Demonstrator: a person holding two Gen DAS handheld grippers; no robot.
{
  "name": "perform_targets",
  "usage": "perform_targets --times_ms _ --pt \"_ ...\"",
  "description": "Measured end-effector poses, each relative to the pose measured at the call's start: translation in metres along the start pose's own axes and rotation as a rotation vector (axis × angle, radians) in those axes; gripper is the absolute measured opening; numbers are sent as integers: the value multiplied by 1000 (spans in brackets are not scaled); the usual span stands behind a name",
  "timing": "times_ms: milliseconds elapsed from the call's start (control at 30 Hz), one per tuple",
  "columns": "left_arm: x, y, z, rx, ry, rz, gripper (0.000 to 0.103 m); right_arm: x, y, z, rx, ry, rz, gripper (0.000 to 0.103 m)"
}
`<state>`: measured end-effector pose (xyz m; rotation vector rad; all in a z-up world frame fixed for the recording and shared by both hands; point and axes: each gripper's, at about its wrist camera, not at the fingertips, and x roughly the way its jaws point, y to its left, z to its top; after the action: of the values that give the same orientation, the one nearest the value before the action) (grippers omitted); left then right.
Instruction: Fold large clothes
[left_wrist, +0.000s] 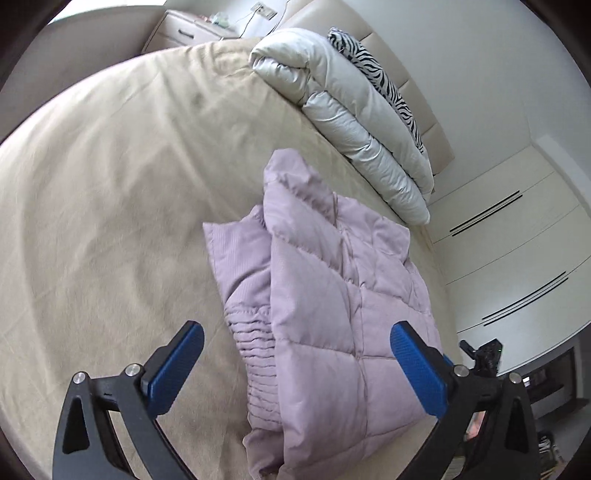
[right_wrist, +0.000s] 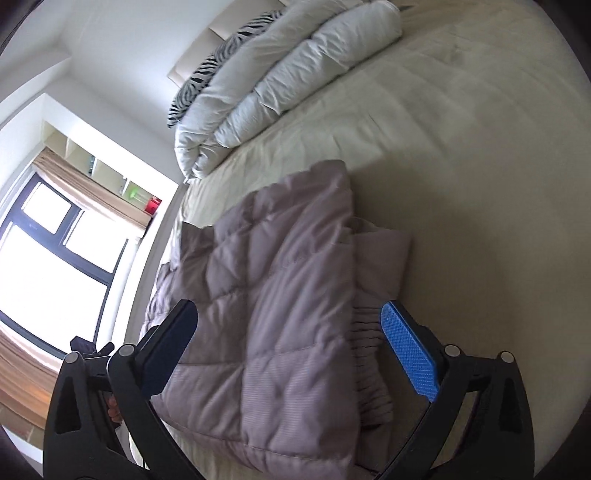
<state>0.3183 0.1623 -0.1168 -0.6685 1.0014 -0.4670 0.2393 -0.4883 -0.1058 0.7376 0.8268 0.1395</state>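
A lilac quilted puffer jacket lies folded in a stack on the beige bed sheet, its ribbed cuff showing at the near left edge. My left gripper hovers above the jacket's near end, jaws wide apart, blue pads clear of the fabric. In the right wrist view the same jacket lies near the bed's left edge, and my right gripper stands open over it with nothing pinched. The other gripper's black frame shows at the right of the left wrist view.
A folded white duvet and a zebra-print pillow lie at the head of the bed. White wardrobe doors stand to the right, a nightstand at the back. A window is past the bed's left edge.
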Motion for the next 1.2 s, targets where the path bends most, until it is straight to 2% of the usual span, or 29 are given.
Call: perform_targets --times_ms 133,233,367,467,533,567,600,667,733,767,800,900,1067,1200 --pt "25 16 -7 -69 85 -65 103 25 -29 -1 53 77 31 102" --pt "40 20 -3 -88 110 -114 103 50 -38 -5 89 132 71 102" --pt "54 30 9 -138 140 -140 103 78 -40 -12 84 193 93 102" --pt "59 29 15 -131 167 -135 102 86 -40 -13 70 221 121 102" --pt "63 28 15 -112 175 -105 97 91 -40 -12 58 244 133 102" --pt "64 27 15 -105 173 -88 88 92 -40 -13 47 253 135 101" --pt "66 28 16 -112 174 -95 81 93 -39 -13 38 259 134 101" --pt "69 30 16 -133 175 -109 73 98 -34 -11 21 267 127 99" --pt "73 30 18 -138 178 -113 67 104 -26 -10 13 272 128 84" --pt "74 30 18 -138 180 -118 59 108 -25 -10 26 285 143 77" --pt "75 30 17 -143 181 -131 49 110 -22 -11 20 282 130 75" --pt "68 28 14 -142 165 -149 34 109 -12 -13 -15 272 108 64" --pt "47 4 9 -90 133 -117 26 87 21 -19 -110 206 34 44" --pt "14 -20 -4 -35 112 -113 25 62 54 -31 -180 157 -2 38"
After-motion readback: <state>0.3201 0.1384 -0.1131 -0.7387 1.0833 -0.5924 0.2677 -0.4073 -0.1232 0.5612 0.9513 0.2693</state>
